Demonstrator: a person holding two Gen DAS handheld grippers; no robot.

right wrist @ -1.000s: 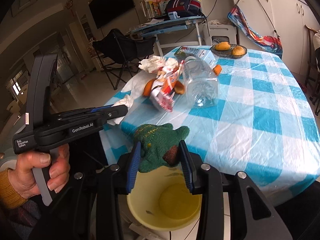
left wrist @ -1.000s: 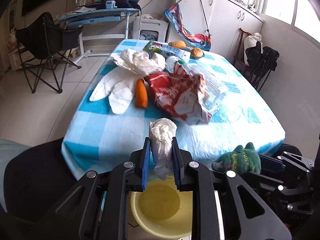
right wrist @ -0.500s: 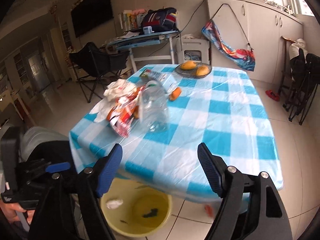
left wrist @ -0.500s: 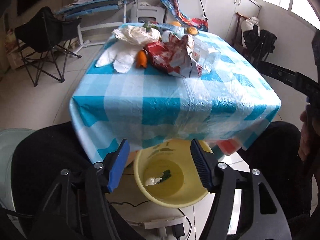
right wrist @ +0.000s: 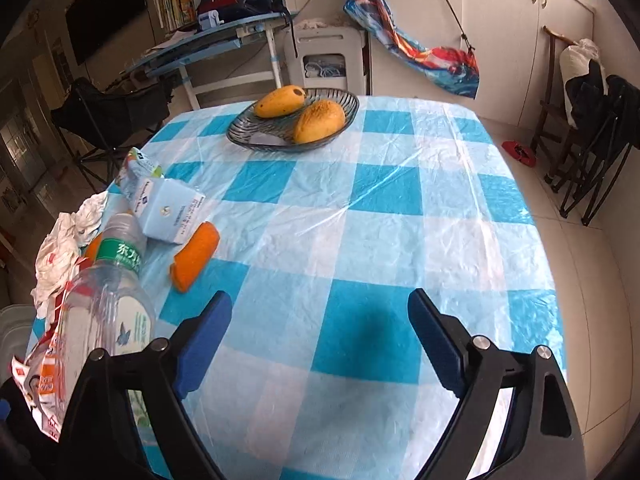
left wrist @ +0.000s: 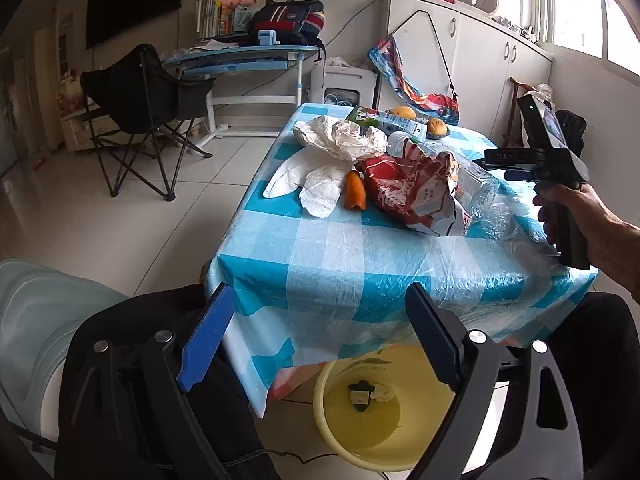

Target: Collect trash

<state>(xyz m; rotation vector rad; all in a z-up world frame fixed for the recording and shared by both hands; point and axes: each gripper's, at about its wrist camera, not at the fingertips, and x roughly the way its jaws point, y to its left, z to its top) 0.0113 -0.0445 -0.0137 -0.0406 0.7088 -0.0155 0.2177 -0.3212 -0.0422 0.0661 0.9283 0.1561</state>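
My left gripper point(left wrist: 320, 336) hangs over the table's near edge above the yellow bin point(left wrist: 332, 424). Its jaws are opening with nothing between them. A green item point(left wrist: 360, 394) and a white wad point(left wrist: 382, 394) lie in the bin. My right gripper point(right wrist: 320, 320) is over the checked tablecloth point(right wrist: 380, 240), jaws opening and empty. To its left lie a clear bottle point(right wrist: 108, 300), a pale blue carton point(right wrist: 168, 208), an orange peel point(right wrist: 196, 256), crumpled white paper point(right wrist: 60, 248) and a red snack bag point(left wrist: 412, 188).
A glass bowl point(right wrist: 240, 136) with two mangoes stands at the table's far side. A hand point(left wrist: 572, 216) grips the right gripper's handle at the table's right edge. White plastic gloves point(left wrist: 308, 178) lie on the left. A black folding chair point(left wrist: 140, 96) stands on the floor.
Both grippers opened, and the white wad and the green item dropped into the bin. The right gripper swung out over the table. The left one tilted up toward the table.
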